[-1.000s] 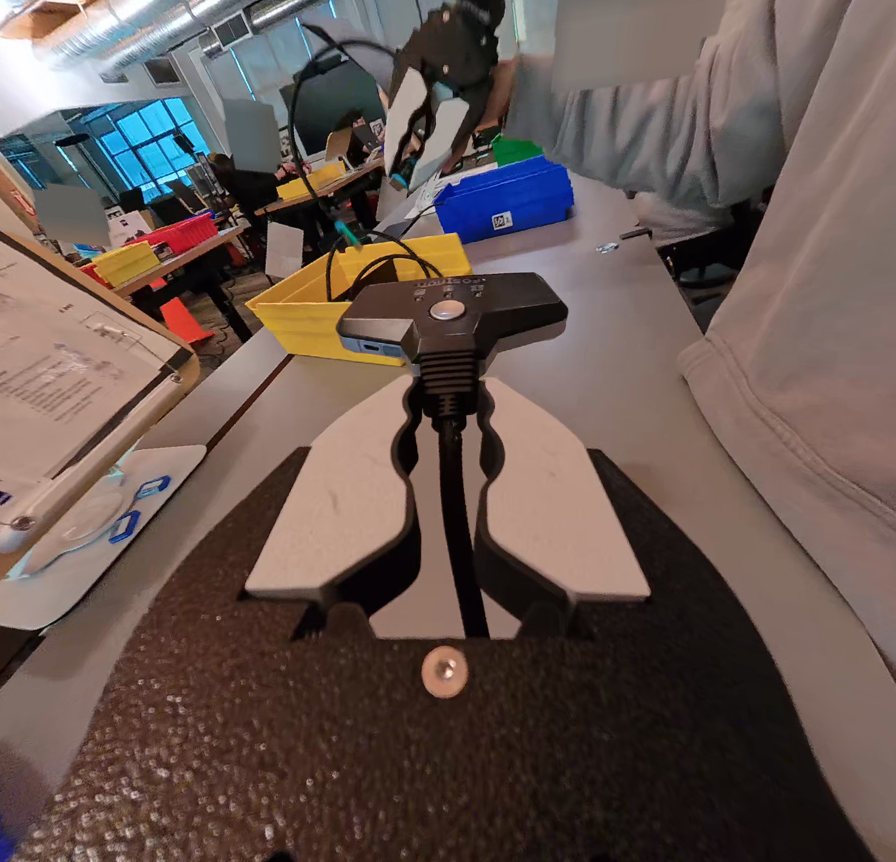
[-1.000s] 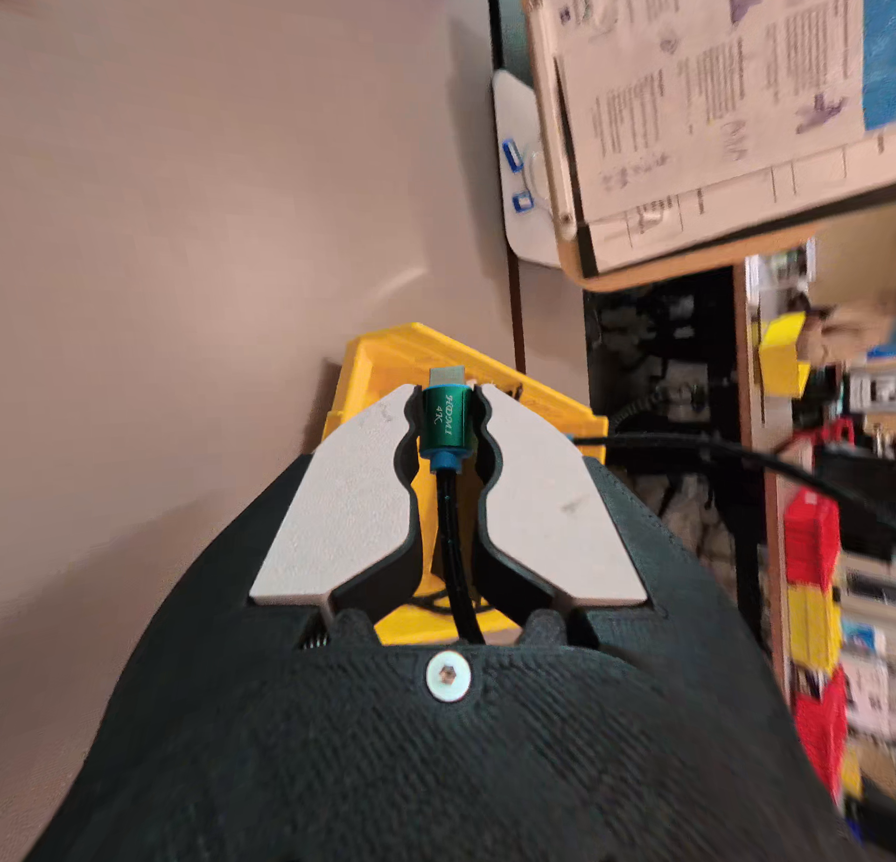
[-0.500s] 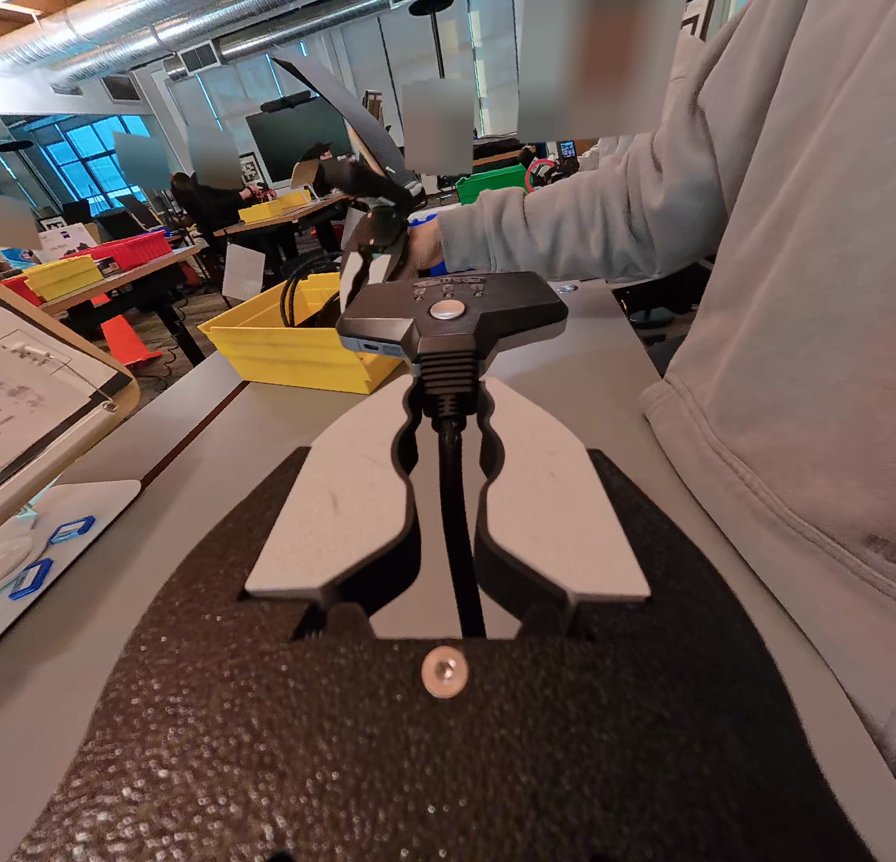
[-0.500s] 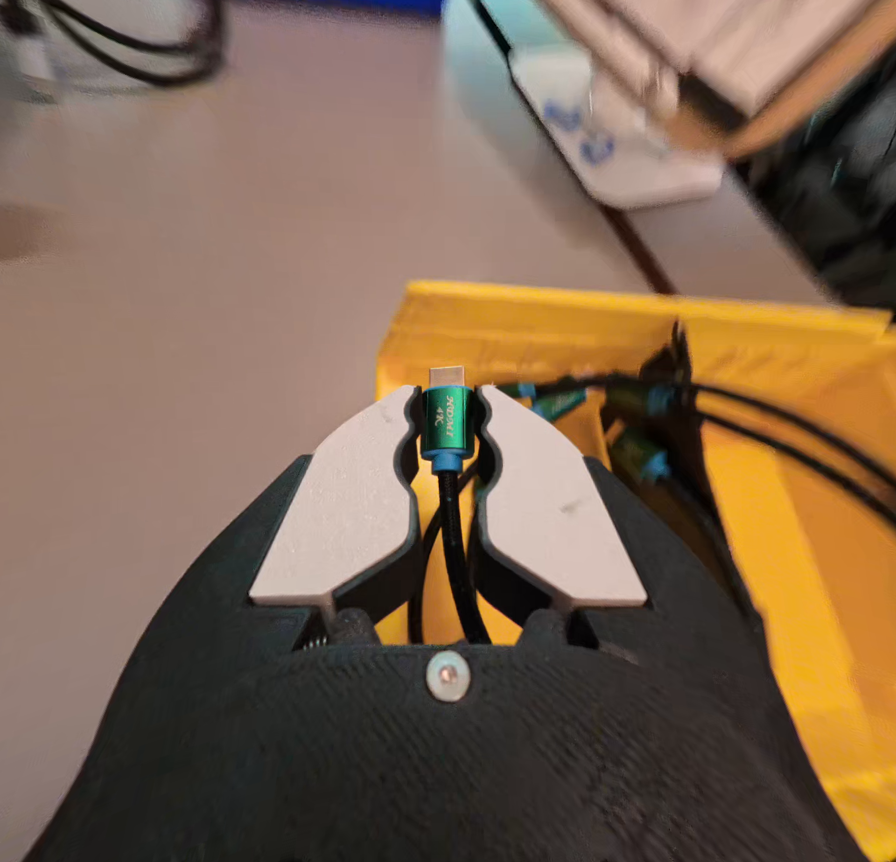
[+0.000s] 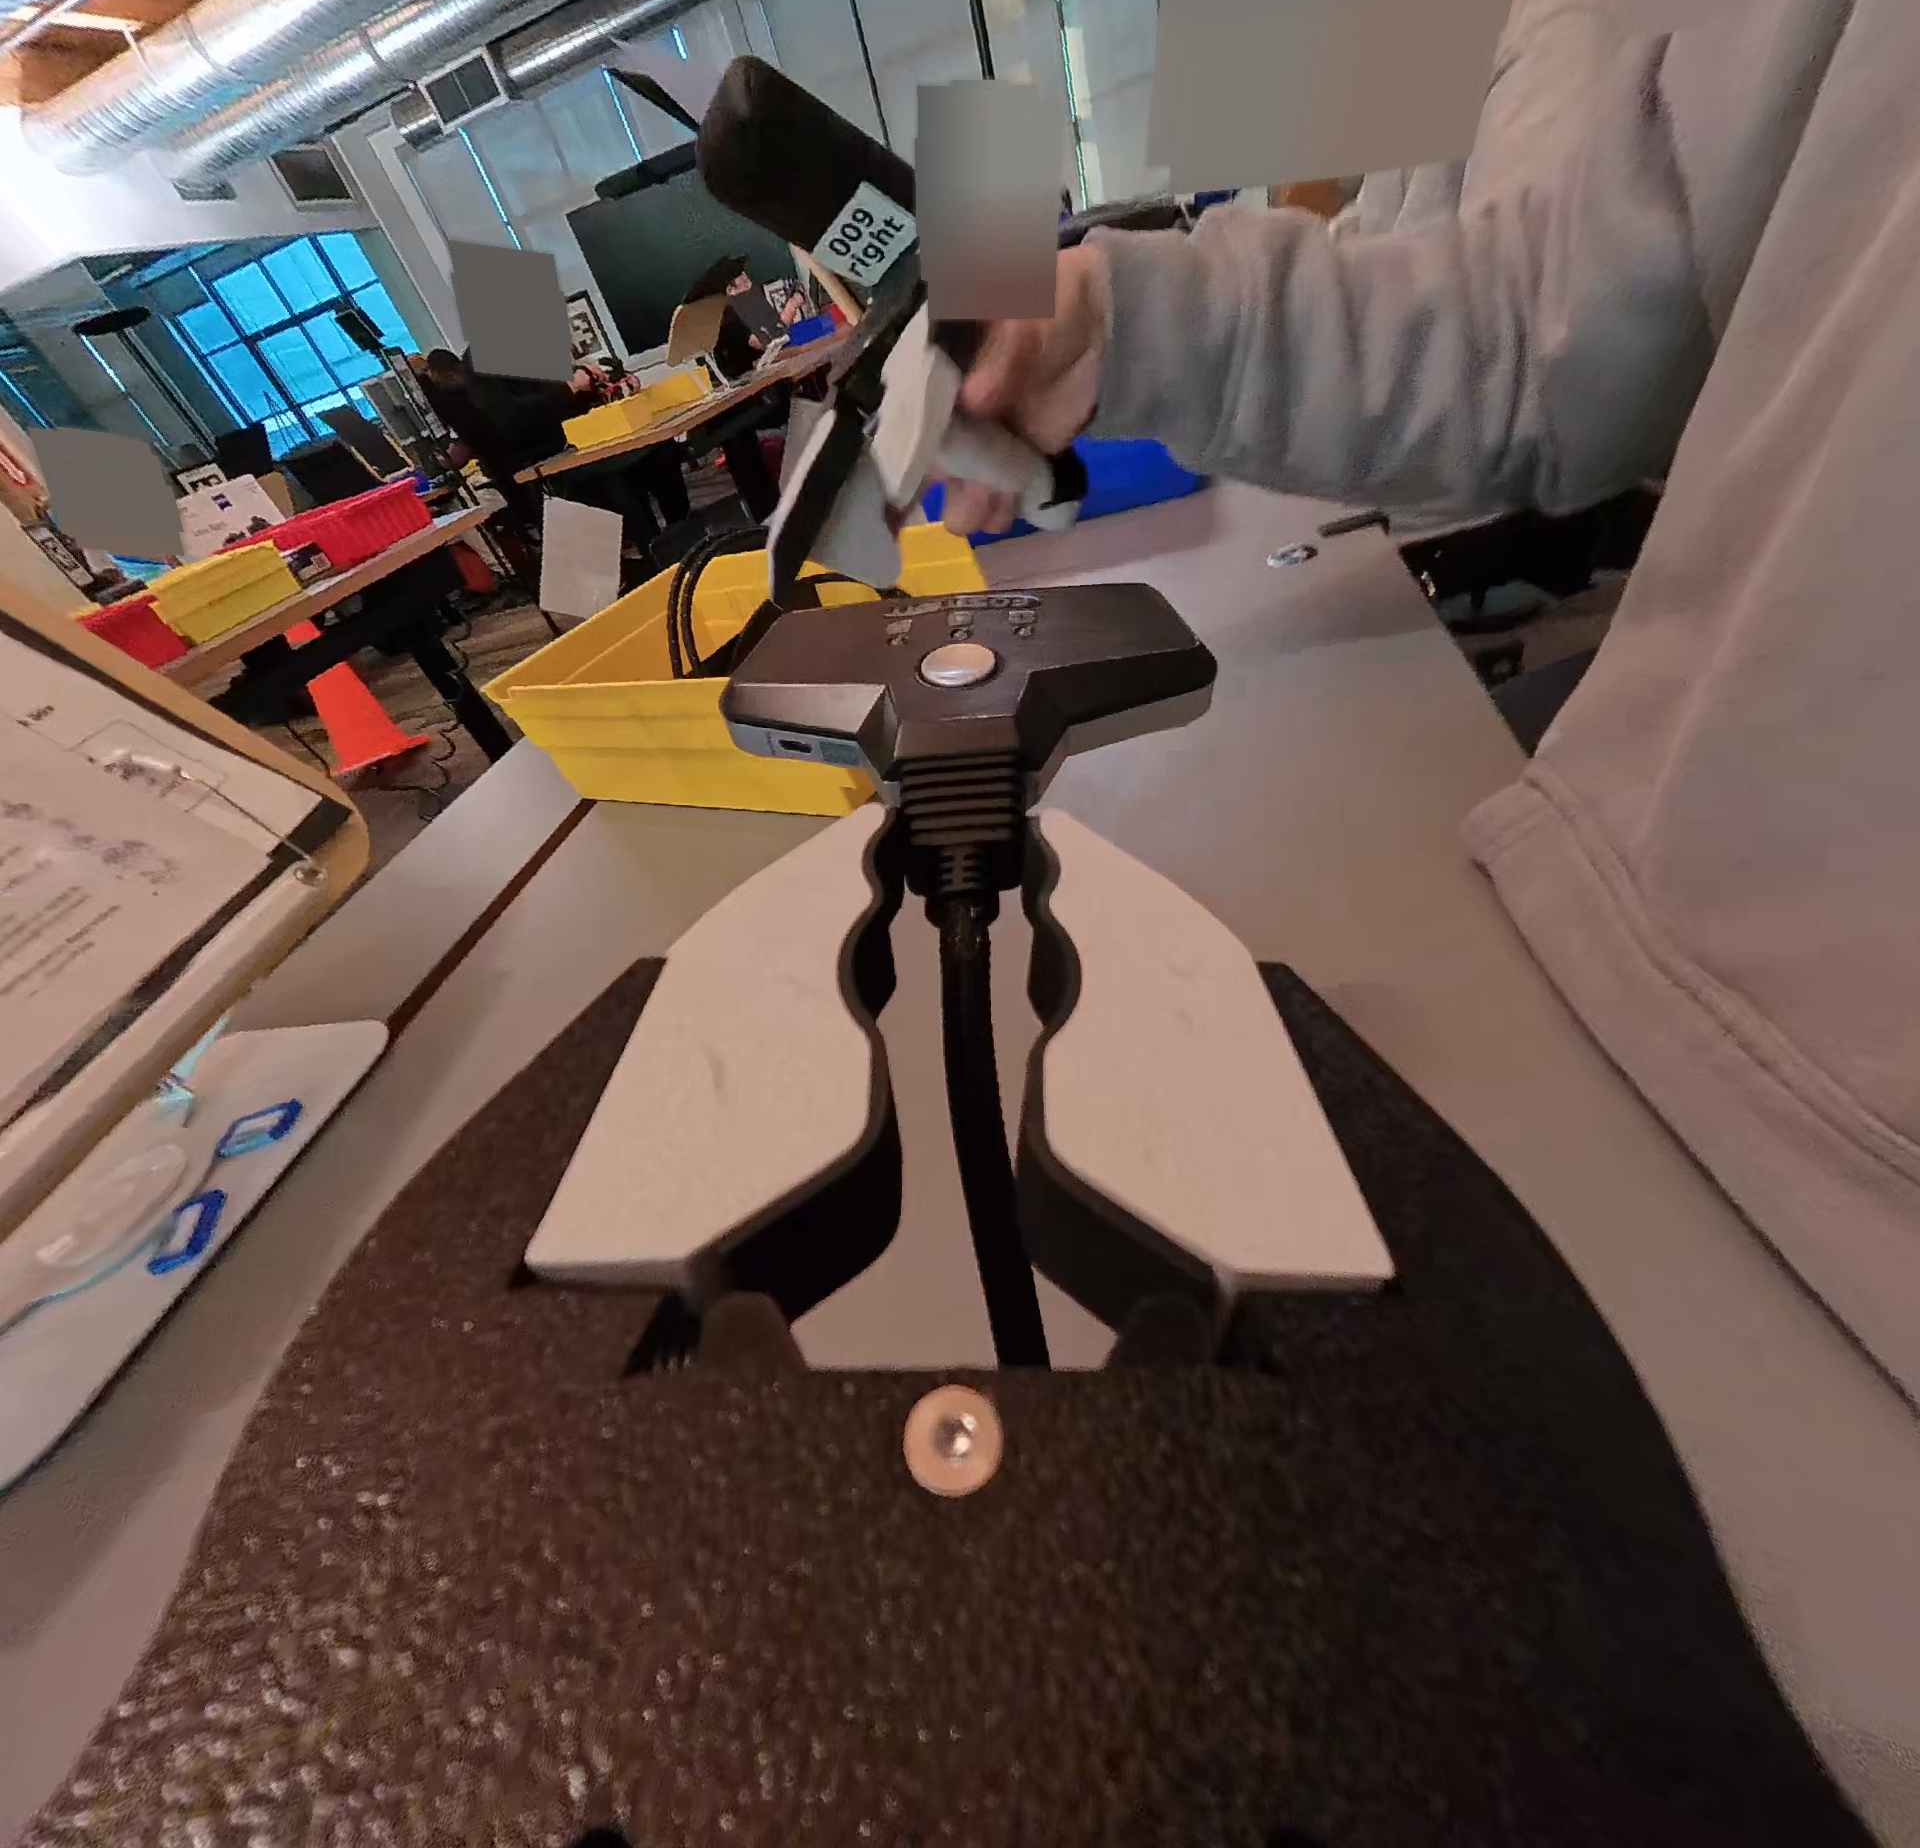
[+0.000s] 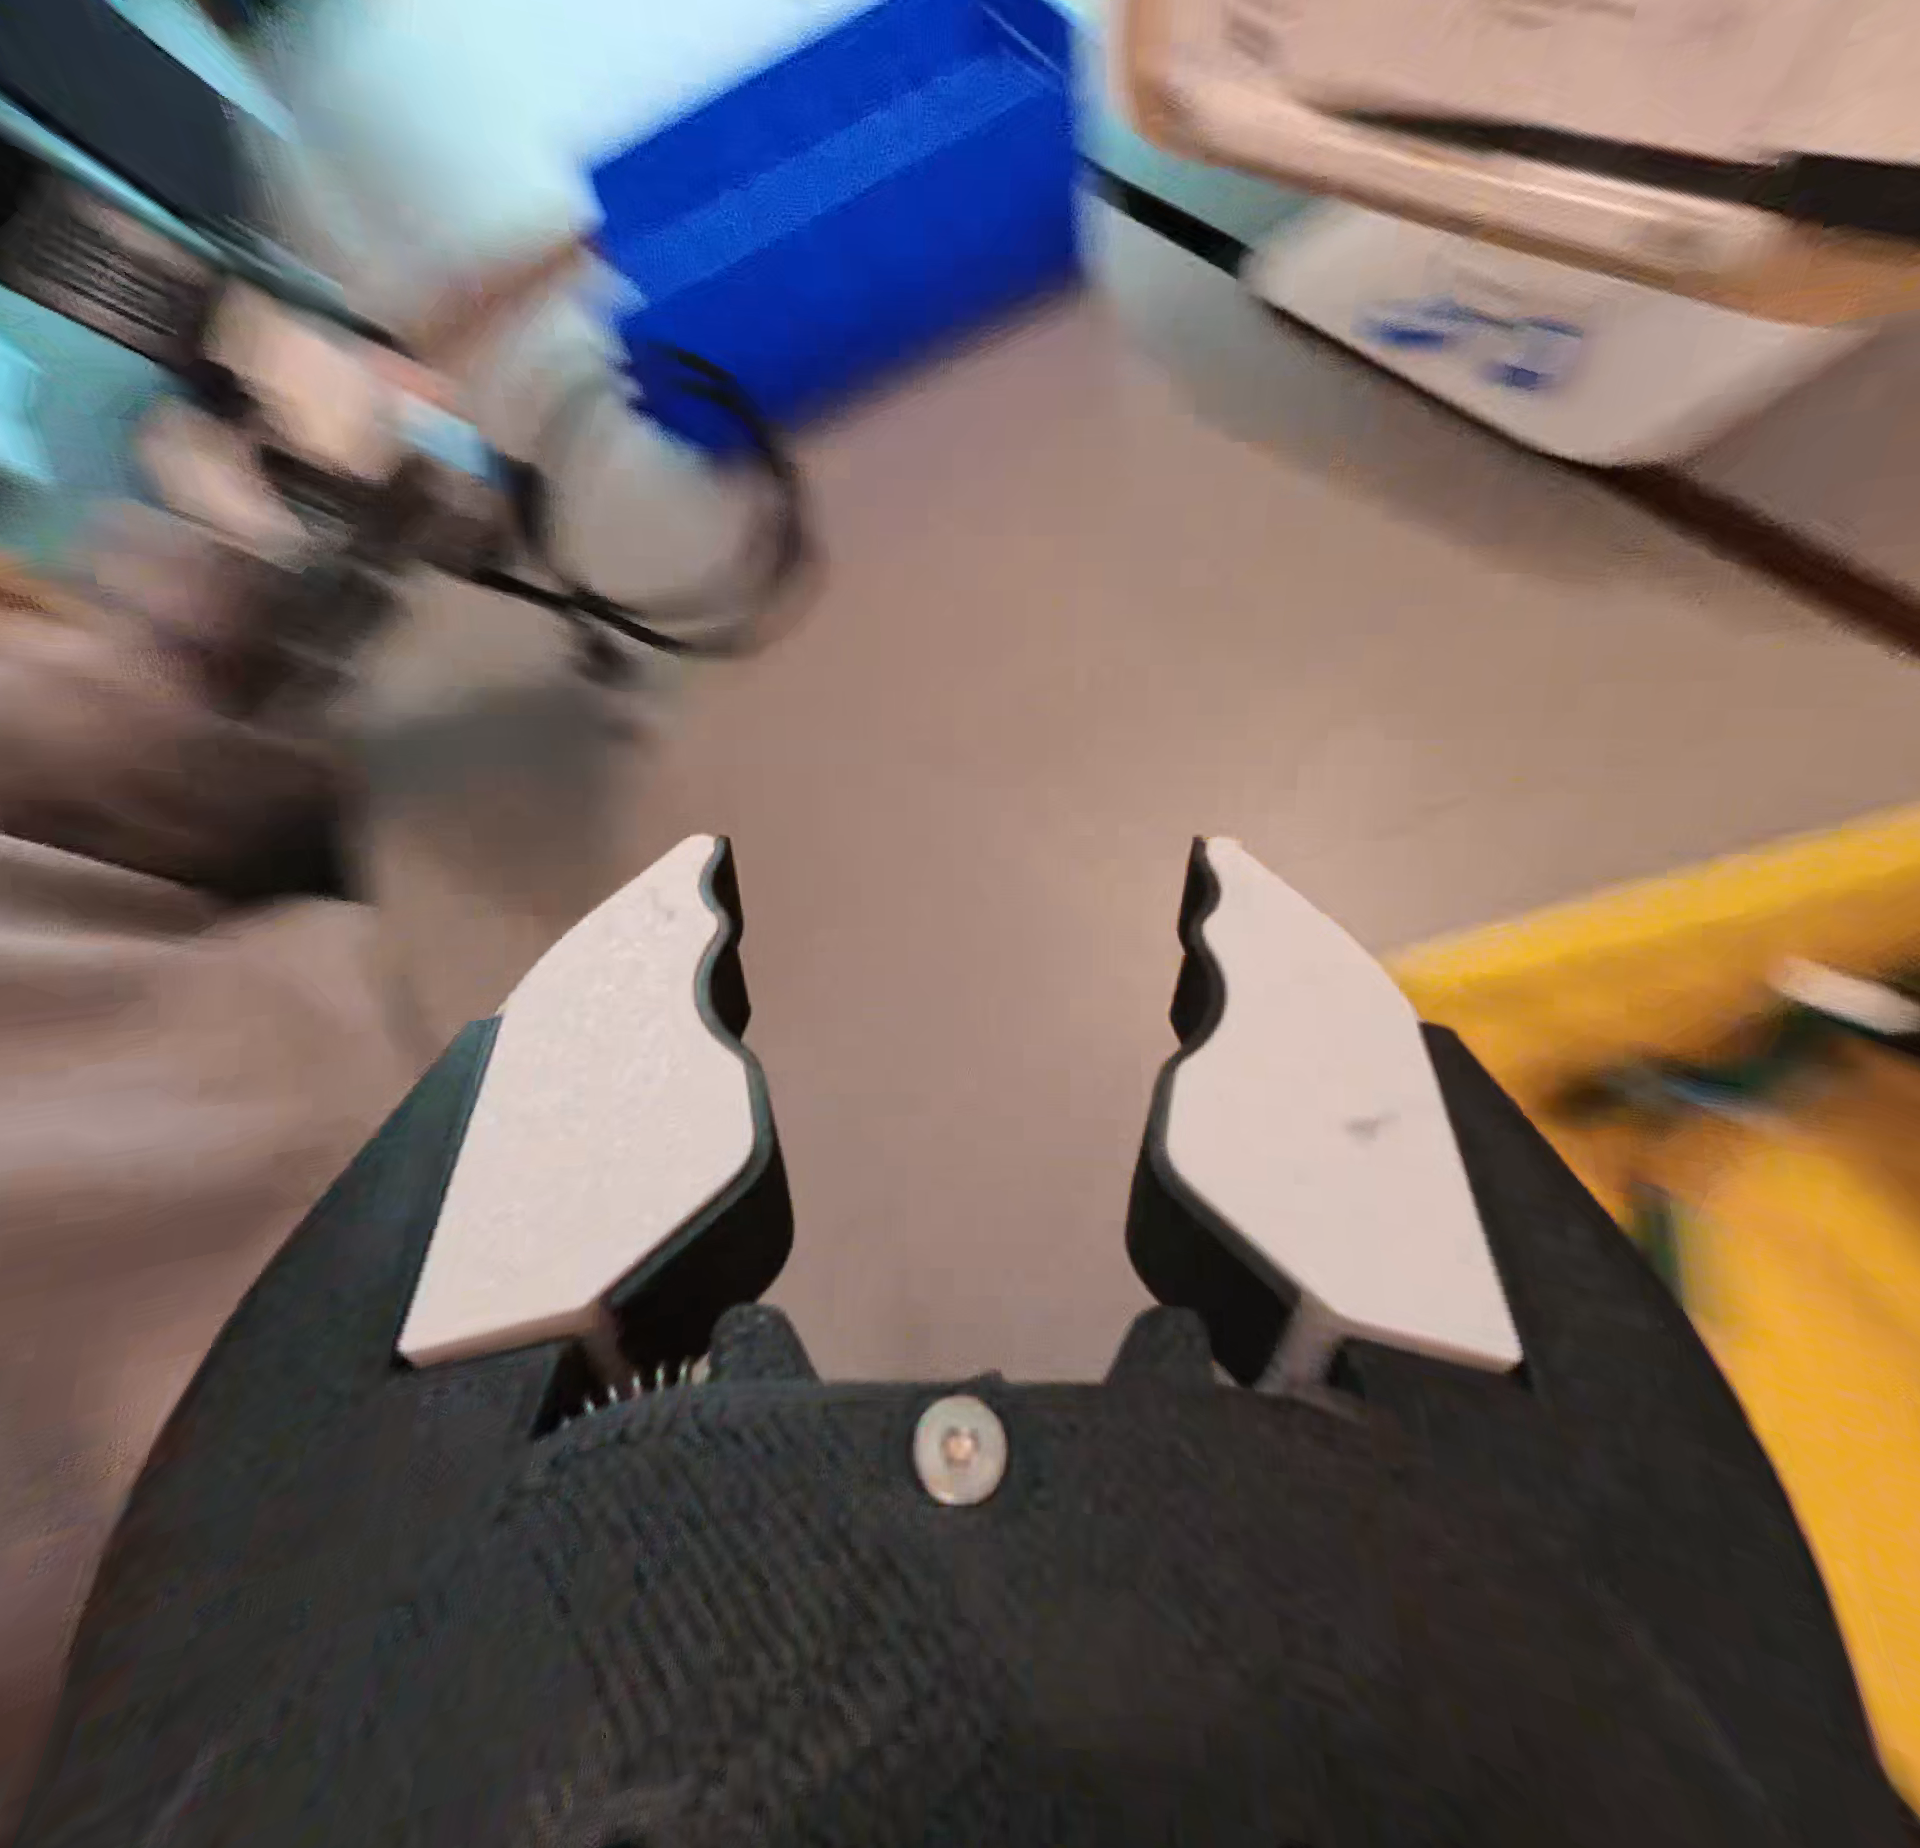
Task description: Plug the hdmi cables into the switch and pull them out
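We see the left gripper (image 5: pixel 961 868) clenched on the ribbed cable neck of the black T-shaped plastic HDMI switch (image 5: pixel 966 671), which sits just ahead of its fingertips. The right gripper (image 6: pixel 961 868) gapes empty, released, with the yellow plastic bin (image 6: pixel 1714 1123) of cables to its right.

Pale sticker (image 5: pixel 871 240) with printed characters on a black handle (image 5: pixel 769 146), 12 o'clock. Raised lettering along the switch (image 5: pixel 966 655) top's far edge. Printed sheets (image 5: pixel 94 863) on a clipboard, 9 o'clock, too blurred to read. Right wrist view: nothing legible.
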`<control>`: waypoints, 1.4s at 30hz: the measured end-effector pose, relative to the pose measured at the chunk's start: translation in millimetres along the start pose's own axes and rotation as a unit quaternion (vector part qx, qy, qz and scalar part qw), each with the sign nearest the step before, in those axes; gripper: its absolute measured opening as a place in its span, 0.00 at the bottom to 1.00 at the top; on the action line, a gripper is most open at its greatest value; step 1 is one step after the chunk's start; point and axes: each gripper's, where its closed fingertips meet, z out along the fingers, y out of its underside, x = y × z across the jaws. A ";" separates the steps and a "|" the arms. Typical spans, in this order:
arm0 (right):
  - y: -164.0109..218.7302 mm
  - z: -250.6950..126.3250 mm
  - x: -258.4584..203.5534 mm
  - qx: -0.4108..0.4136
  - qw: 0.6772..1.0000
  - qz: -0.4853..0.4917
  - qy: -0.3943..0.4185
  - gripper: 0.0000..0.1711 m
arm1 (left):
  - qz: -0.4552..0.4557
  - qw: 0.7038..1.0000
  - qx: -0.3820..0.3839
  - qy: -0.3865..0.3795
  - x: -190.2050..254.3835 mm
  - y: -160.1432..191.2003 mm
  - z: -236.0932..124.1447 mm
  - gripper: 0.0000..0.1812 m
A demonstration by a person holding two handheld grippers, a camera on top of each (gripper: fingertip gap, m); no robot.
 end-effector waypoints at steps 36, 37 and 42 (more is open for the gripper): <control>-146.3 -182.5 101.1 -0.019 0.995 -0.061 0.078 0.14 | -0.002 0.976 0.021 -0.216 -34.0 11.7 -34.7 0.35; -143.4 -188.6 116.9 -0.032 0.995 -0.041 0.088 0.14 | -0.005 0.977 0.019 -0.214 -33.5 14.2 -33.4 0.35; -105.7 -196.6 175.7 -0.139 0.982 0.023 0.125 0.13 | -0.026 0.979 0.010 -0.201 -30.7 25.9 -27.3 0.34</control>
